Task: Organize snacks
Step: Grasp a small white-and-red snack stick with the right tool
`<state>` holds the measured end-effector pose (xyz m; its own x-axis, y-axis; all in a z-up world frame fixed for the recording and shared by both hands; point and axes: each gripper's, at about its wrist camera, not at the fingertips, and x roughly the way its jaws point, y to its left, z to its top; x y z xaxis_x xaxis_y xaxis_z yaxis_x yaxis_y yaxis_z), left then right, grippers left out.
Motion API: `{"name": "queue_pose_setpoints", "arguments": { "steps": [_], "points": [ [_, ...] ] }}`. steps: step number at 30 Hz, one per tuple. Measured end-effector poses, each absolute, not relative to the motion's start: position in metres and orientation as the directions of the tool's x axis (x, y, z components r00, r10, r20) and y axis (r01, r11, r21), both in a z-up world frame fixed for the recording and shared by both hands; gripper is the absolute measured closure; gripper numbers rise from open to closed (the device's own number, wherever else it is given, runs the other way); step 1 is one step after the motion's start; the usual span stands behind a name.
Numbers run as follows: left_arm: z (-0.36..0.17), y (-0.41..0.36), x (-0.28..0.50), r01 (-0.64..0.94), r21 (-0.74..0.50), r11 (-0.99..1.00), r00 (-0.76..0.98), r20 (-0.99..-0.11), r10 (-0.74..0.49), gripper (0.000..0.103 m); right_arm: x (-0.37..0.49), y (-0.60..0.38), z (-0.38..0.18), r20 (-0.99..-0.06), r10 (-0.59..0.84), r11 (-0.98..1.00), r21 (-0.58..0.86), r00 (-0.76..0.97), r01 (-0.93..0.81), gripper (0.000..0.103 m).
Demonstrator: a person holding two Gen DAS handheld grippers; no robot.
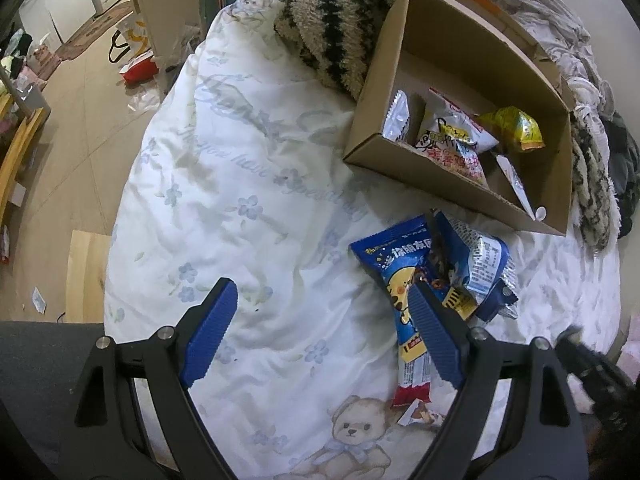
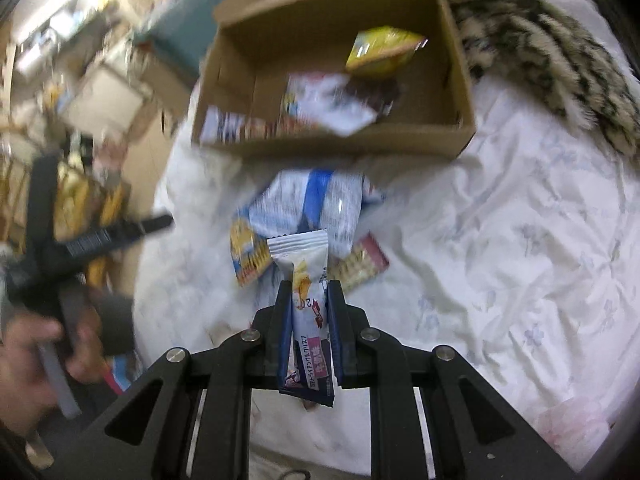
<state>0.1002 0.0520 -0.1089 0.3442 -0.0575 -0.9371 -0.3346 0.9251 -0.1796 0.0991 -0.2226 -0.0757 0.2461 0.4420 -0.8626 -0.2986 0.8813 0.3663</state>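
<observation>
Two views covered the moment, and the left wrist view came first: the left gripper hung above the bed with its jaws spread wide and nothing between them, its right pad overlapping the blue snack packets that lay on the quilt just in front of the cardboard box; whether that pad touched them could not be told. Inside the box sat a silver packet against the near wall, a white packet with red print in the middle and a yellow packet beside it, with much of the floor bare. A striped fluffy blanket lay behind and beside the box. In the right wrist view, which was blurred, the right gripper had its jaws closed tight on a slim white snack bar, which stood up between the pads above the quilt, clear of the blue-and-white packets below it. The box stood just beyond those packets, open-topped, with the yellow packet and the white packet showing inside. The step in hand appeared to be carrying one bar to the box. The next move would probably call for bringing it forward over the near wall and letting go above a bare patch, so it would not land on the packets already there.
</observation>
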Motion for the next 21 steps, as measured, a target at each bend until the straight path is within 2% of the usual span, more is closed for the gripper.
{"name": "queue_pose_setpoints", "arguments": {
  "steps": [5,11,15,21],
  "points": [
    [-0.125,0.041,0.115,-0.324,-0.178,0.929,0.327,-0.943,-0.067,0.018,0.101,-0.225,-0.067,-0.831,0.466,0.876,0.387,0.303,-0.287,0.086],
    [-0.154,0.026,0.147,-0.341,-0.212,0.916,0.270,-0.955,-0.120,0.019,0.113,-0.226,-0.074,-0.838,0.460,0.884,0.398,0.294,-0.246,0.086],
    [-0.178,0.006,0.162,-0.297,-0.214,0.931,0.213,-0.965,-0.154,0.019,0.115,-0.228,-0.078,-0.840,0.453,0.888,0.399,0.297,-0.227,0.086],
    [-0.197,-0.013,0.170,-0.226,-0.129,0.966,0.177,-0.980,-0.090,0.019,0.121,-0.231,-0.086,-0.869,0.387,0.920,0.338,0.308,-0.201,0.086]
  ]
}}
